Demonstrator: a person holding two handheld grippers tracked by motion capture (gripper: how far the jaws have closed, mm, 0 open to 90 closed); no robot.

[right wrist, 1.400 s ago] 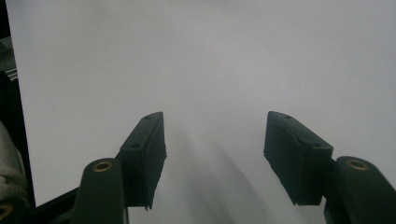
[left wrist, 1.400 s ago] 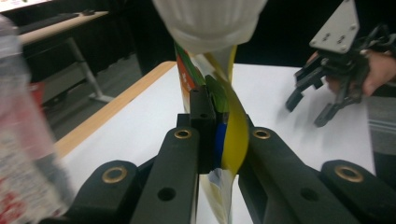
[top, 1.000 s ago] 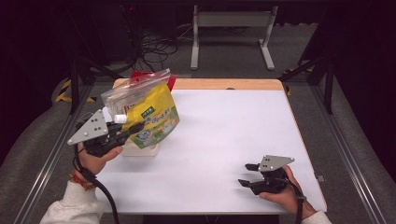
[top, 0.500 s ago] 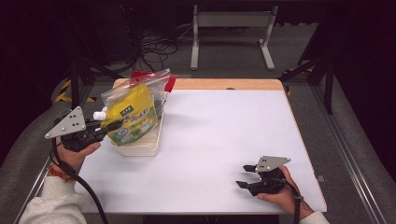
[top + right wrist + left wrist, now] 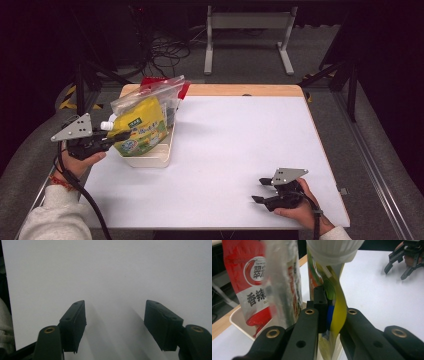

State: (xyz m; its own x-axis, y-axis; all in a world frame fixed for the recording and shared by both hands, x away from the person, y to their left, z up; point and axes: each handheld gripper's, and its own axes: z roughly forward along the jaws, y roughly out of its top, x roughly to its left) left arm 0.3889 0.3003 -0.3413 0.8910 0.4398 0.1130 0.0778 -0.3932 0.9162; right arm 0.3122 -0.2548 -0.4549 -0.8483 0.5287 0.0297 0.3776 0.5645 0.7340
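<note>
A yellow spouted pouch (image 5: 140, 131) with a white cap (image 5: 106, 125) stands tilted over a white tray (image 5: 155, 159) at the table's left side. My left gripper (image 5: 122, 135) is shut on the pouch's edge just below the cap. In the left gripper view the black jaws pinch the yellow pouch (image 5: 338, 307) under the ribbed cap (image 5: 334, 250), with my left gripper (image 5: 332, 317) closed tight. My right gripper (image 5: 258, 190) rests near the front right of the table, open. The right gripper view has my right gripper (image 5: 115, 325) spread over bare white table.
A clear plastic bag (image 5: 145, 95) and a red snack packet (image 5: 155, 81) stand in the tray behind the pouch; the red packet (image 5: 249, 277) is close on the left in the left gripper view. The white table top (image 5: 240, 140) stretches between the two hands.
My left hand has carried the pouch leftward and a little down, so it now hangs over the tray. The right hand has stayed where it was.
</note>
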